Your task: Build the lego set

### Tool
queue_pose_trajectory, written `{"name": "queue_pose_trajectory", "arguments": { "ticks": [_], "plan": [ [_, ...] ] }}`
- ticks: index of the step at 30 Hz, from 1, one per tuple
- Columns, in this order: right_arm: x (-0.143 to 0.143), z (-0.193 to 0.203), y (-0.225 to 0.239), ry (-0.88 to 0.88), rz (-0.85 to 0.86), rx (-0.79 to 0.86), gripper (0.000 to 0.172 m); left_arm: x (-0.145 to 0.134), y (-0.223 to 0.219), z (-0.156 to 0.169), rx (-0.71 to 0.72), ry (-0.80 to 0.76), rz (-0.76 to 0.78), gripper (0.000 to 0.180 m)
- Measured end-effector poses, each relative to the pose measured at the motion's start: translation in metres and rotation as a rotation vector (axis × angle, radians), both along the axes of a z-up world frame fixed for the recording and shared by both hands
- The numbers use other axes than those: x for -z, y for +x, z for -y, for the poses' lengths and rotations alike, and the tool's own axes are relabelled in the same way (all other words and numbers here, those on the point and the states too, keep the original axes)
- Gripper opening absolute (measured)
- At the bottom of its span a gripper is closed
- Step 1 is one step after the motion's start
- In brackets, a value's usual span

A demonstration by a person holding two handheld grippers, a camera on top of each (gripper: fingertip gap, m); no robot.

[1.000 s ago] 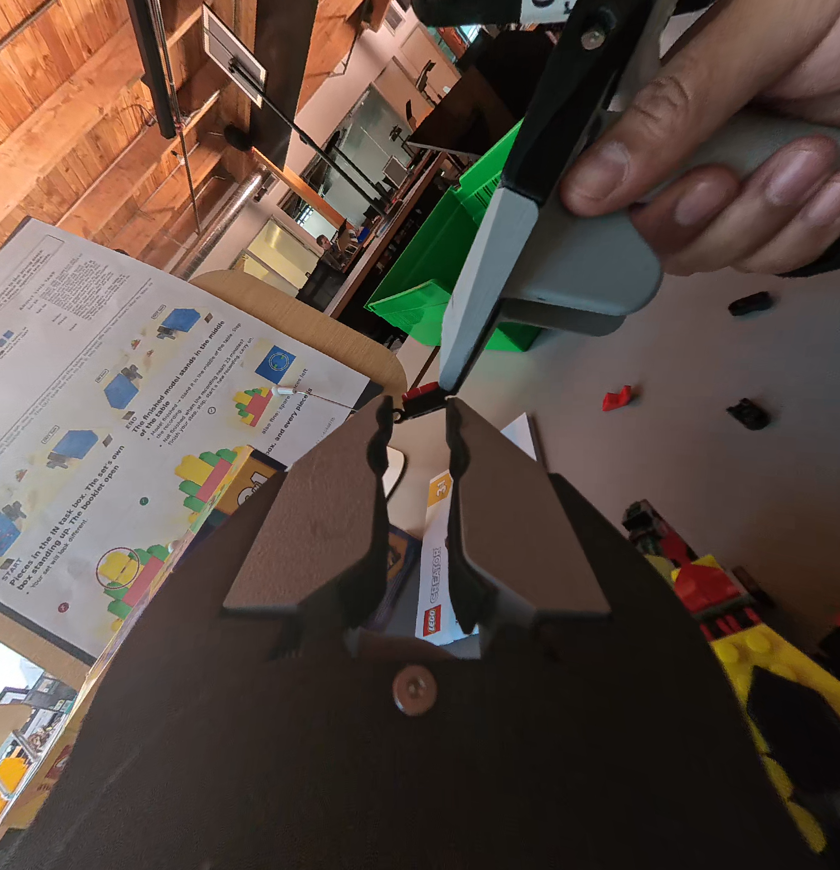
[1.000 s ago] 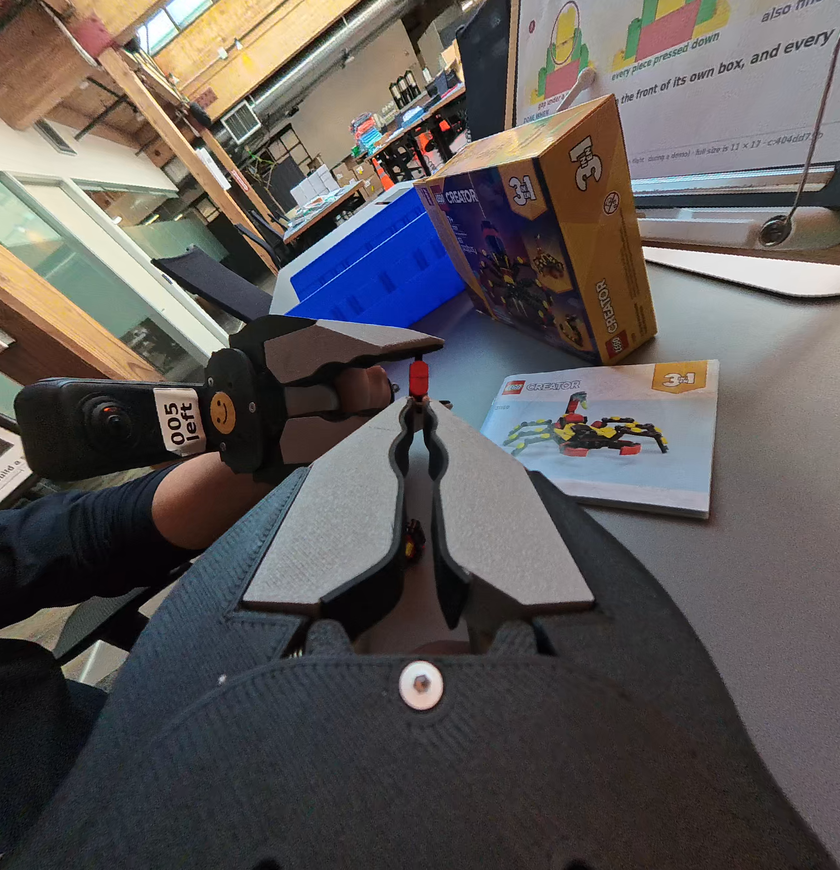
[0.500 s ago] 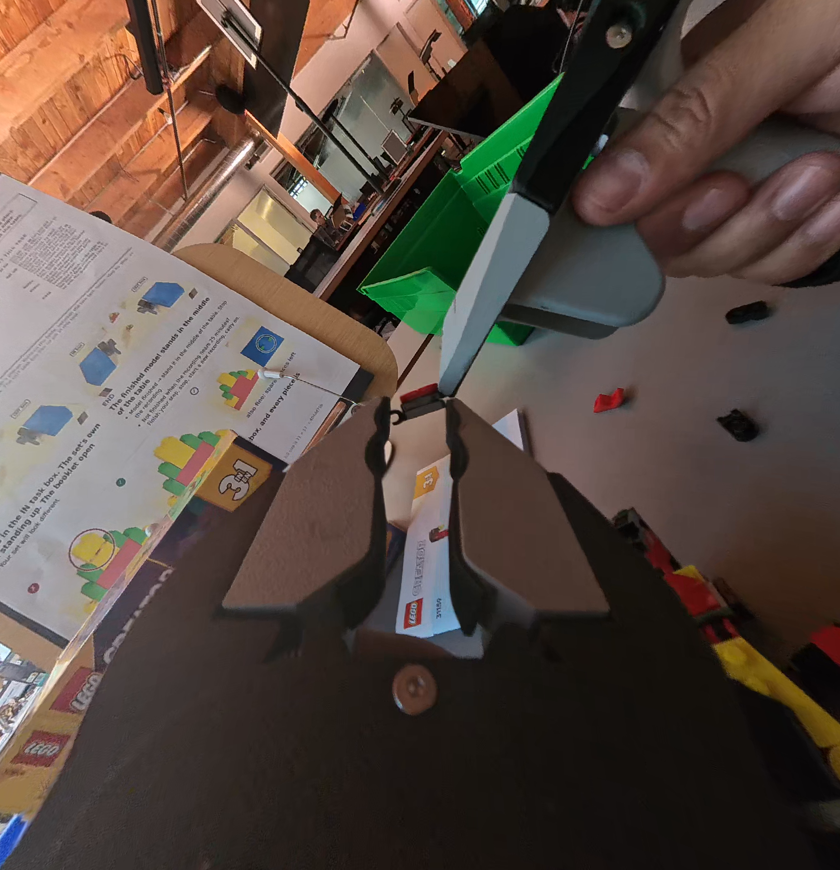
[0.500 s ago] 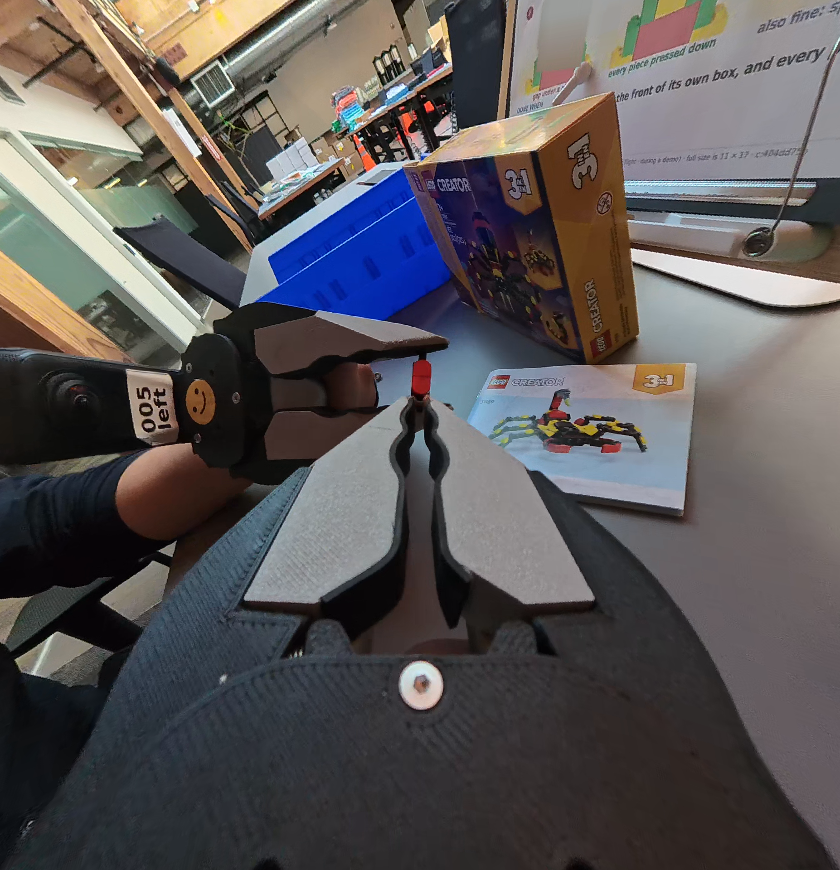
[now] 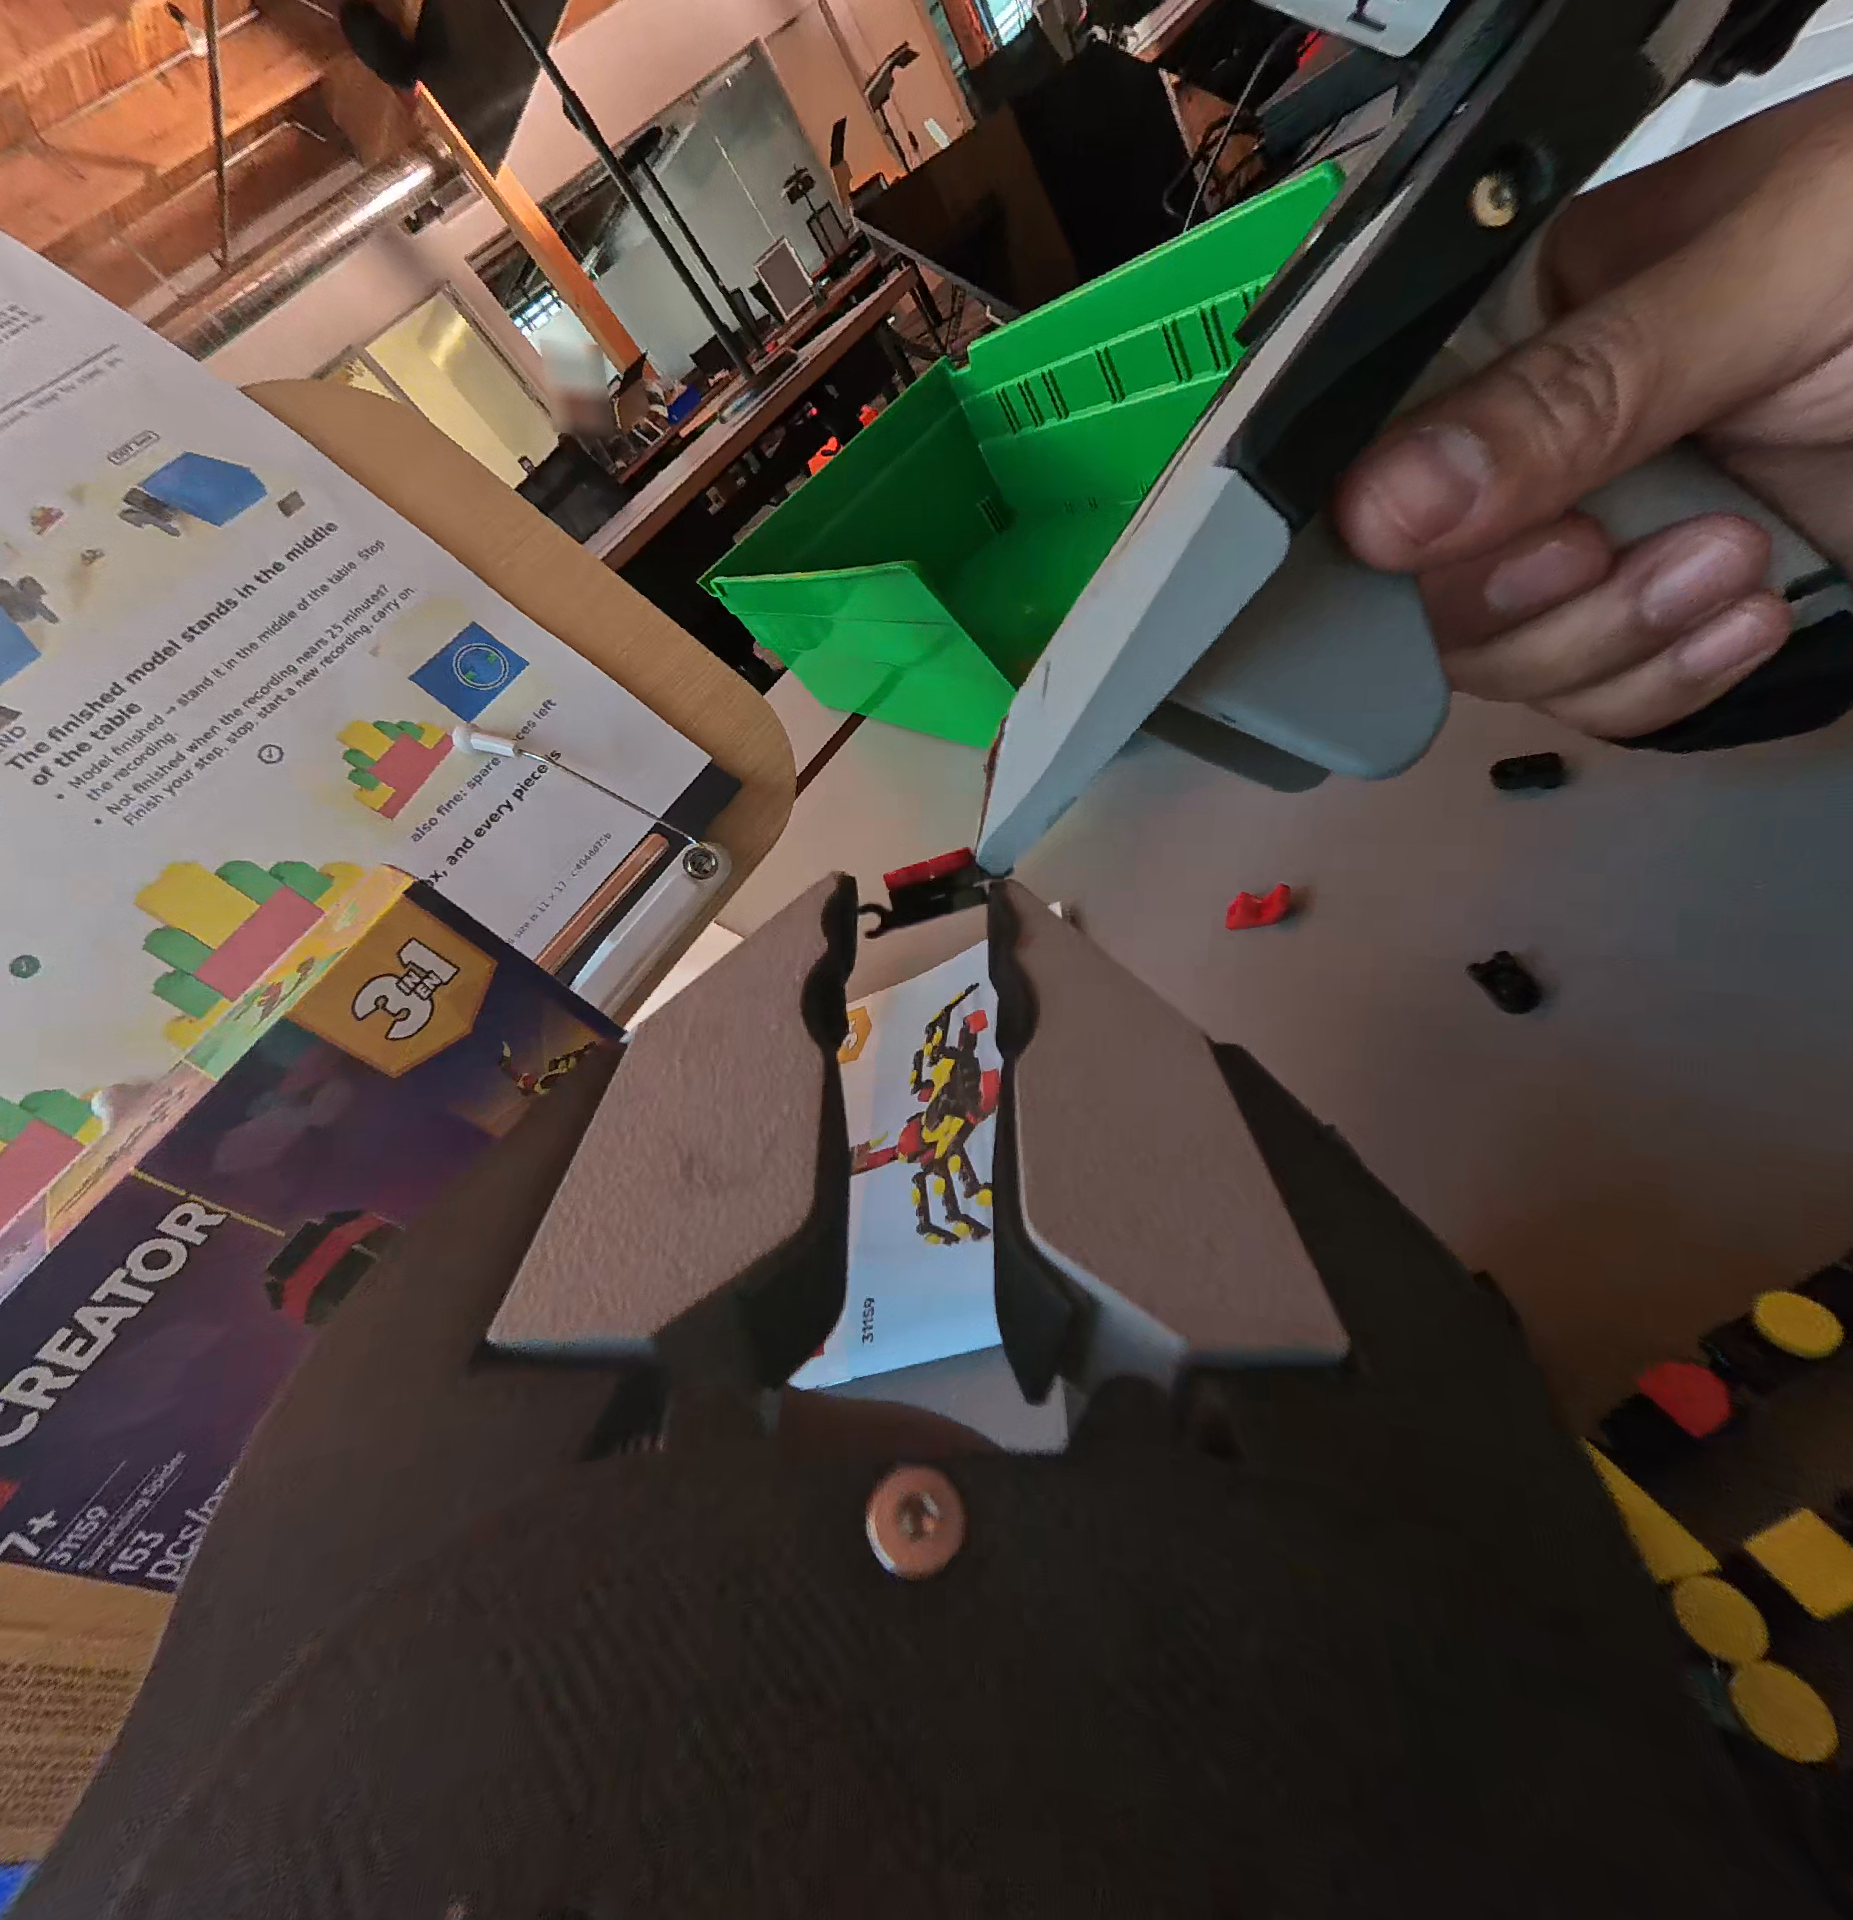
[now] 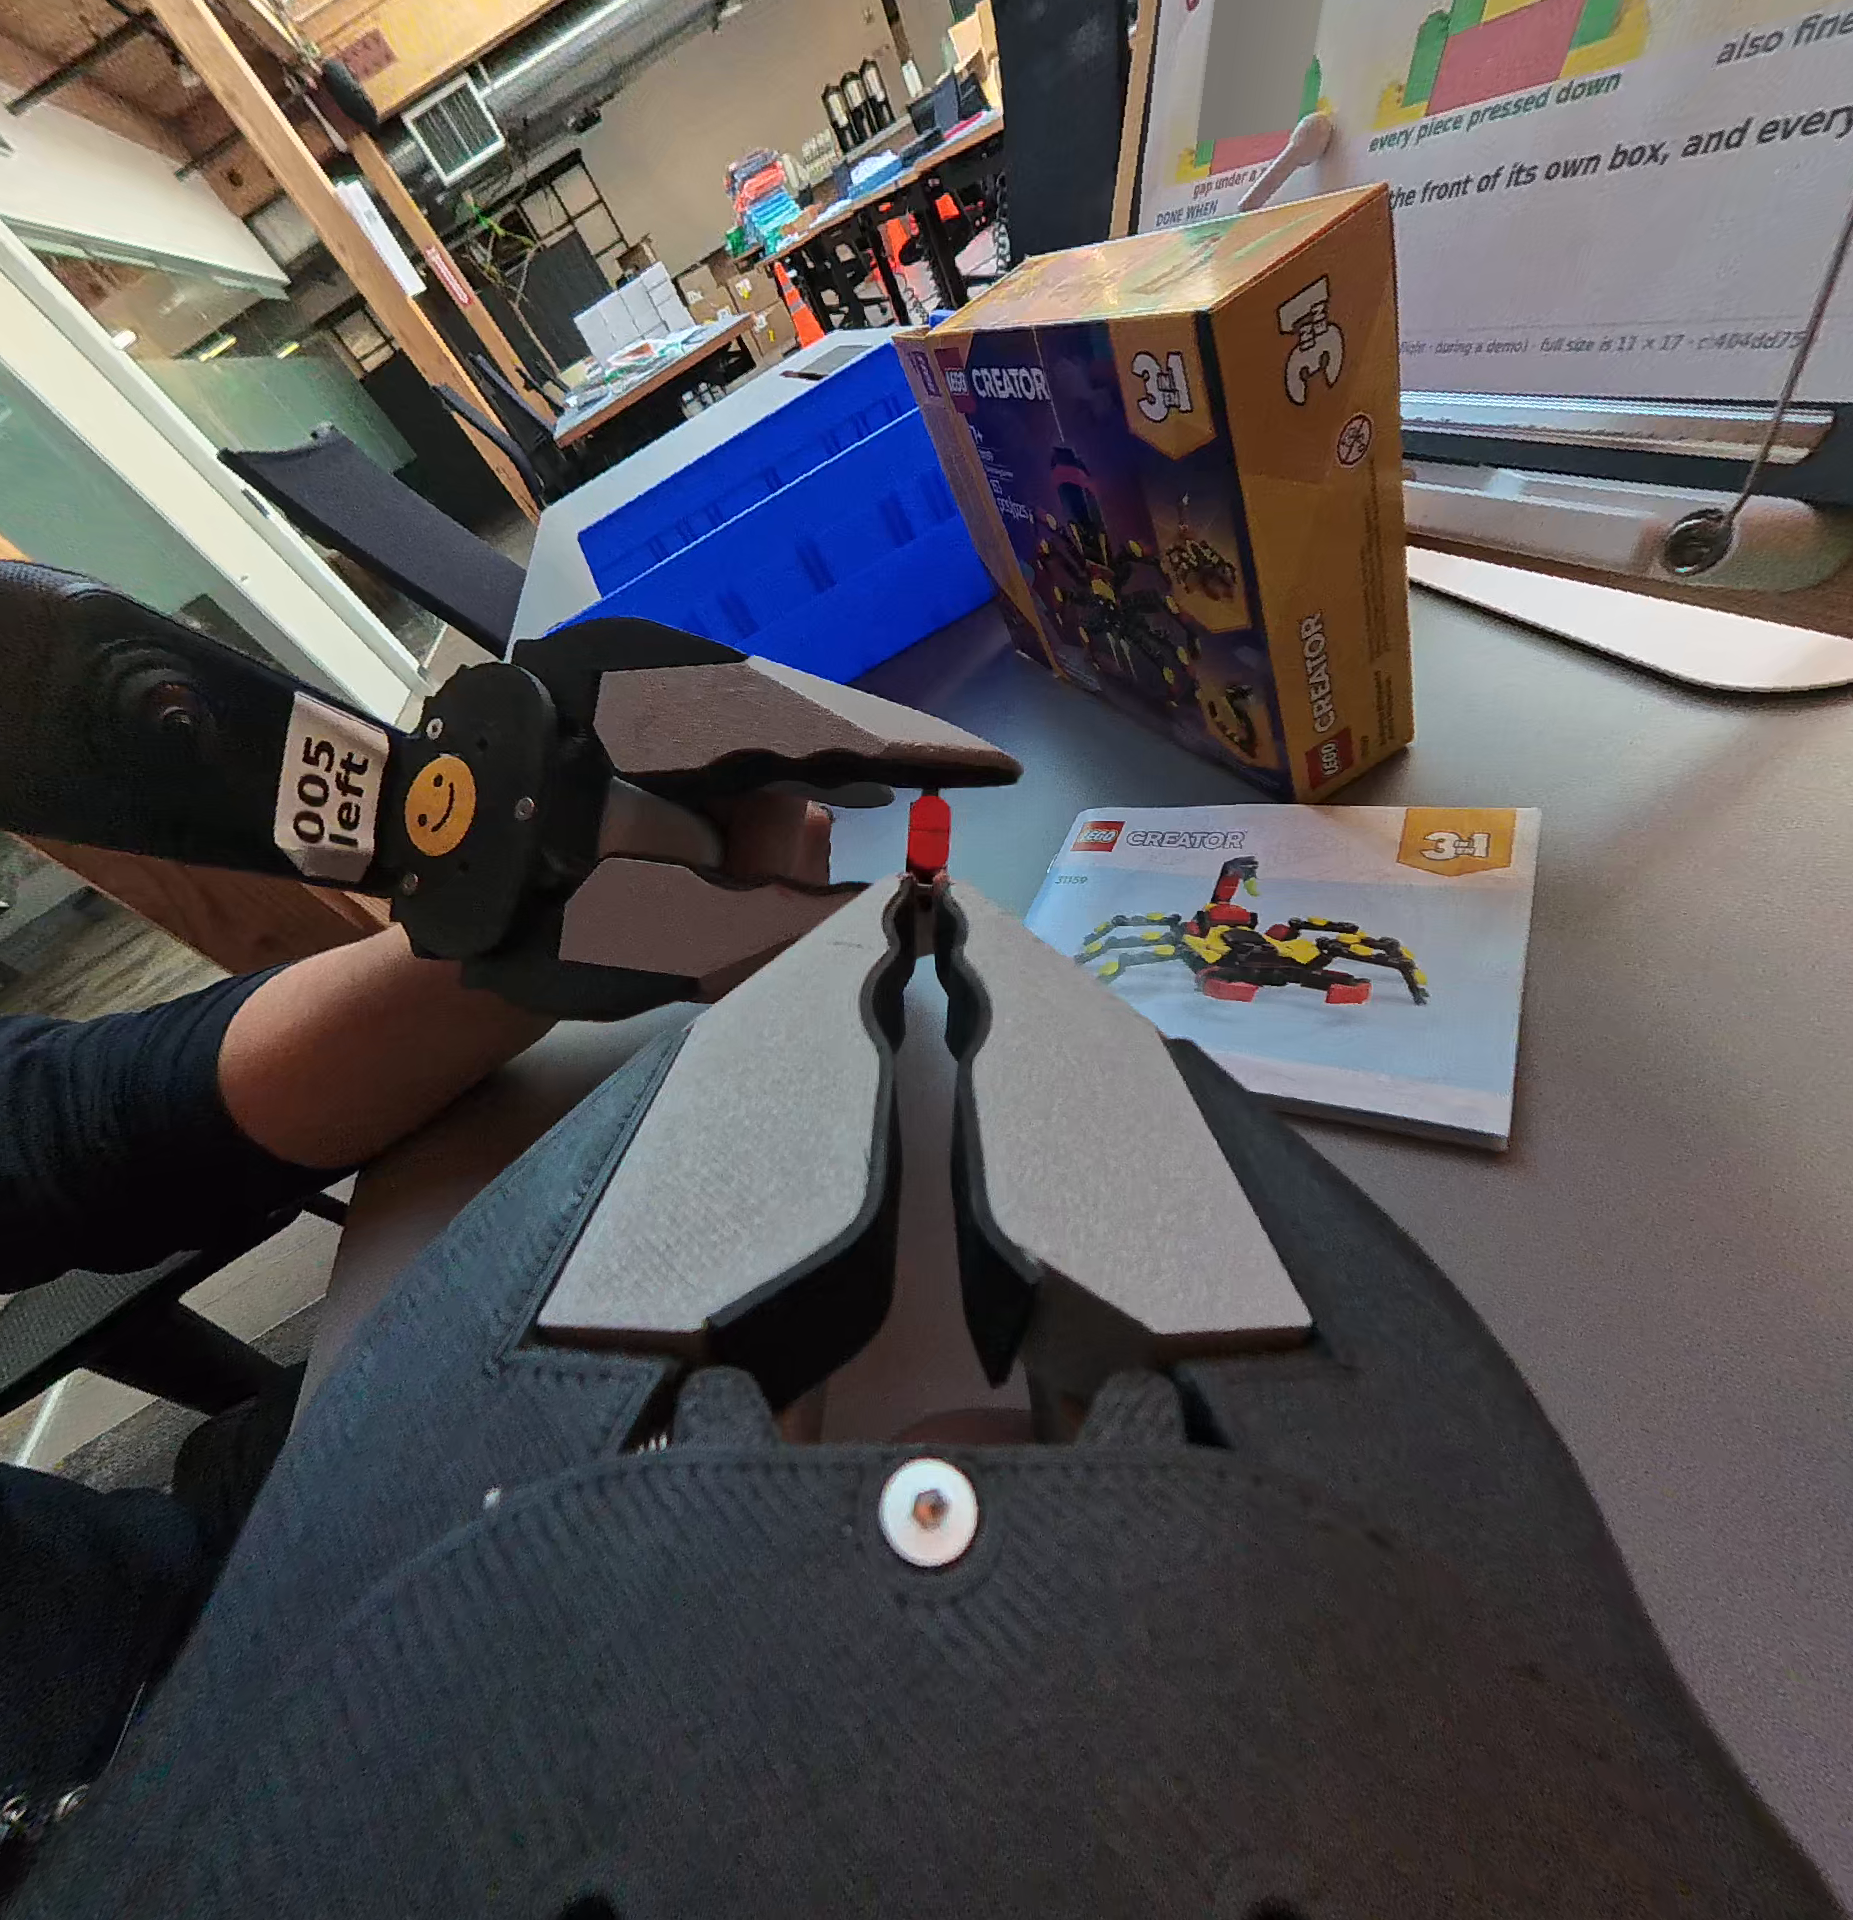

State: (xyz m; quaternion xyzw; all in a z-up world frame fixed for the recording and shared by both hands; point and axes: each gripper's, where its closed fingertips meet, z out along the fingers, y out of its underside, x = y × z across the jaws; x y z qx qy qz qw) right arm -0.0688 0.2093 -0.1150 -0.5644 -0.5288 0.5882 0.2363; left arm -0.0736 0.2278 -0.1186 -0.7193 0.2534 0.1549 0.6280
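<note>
The right tongs [image 6: 924, 896] are closed on the black end of a small red-and-black brick piece [image 6: 927, 836], held above the table [image 6: 1680, 1039]. The left tongs [image 5: 920, 902] bracket the same piece, one tip on its top; whether they pinch it I cannot tell. Booklet [image 6: 1306, 966] just beside, box [image 6: 1192, 499] behind; the table's right side is open.

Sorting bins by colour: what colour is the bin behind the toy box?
Blue bin, clearest in the right wrist view.
</note>
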Motion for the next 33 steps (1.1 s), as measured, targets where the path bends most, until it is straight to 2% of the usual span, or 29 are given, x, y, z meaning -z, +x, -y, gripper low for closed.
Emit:
{"name": "queue_pose_trajectory", "arguments": {
  "ticks": [21,27,28,33],
  "plan": [
    [0.0008,0.0000,0.0007,0.075,0.001,0.013,0.000,-0.0010,0.0005,0.0011,-0.010,-0.006,-0.018,0.021],
    [0.0011,-0.0014,0.0016,0.089,0.011,0.033,0.000,-0.0017,0.0005,0.0009,-0.029,0.018,-0.206,0.026],
    [-0.0001,-0.0022,0.0020,0.075,0.007,0.038,0.000,-0.0029,0.0007,0.0004,-0.031,0.026,-0.221,0.022],
    [0.0010,-0.0024,0.0021,0.055,0.015,0.039,0.000,-0.0019,0.0006,0.0003,-0.023,0.035,-0.249,0.021]
  ]
}}
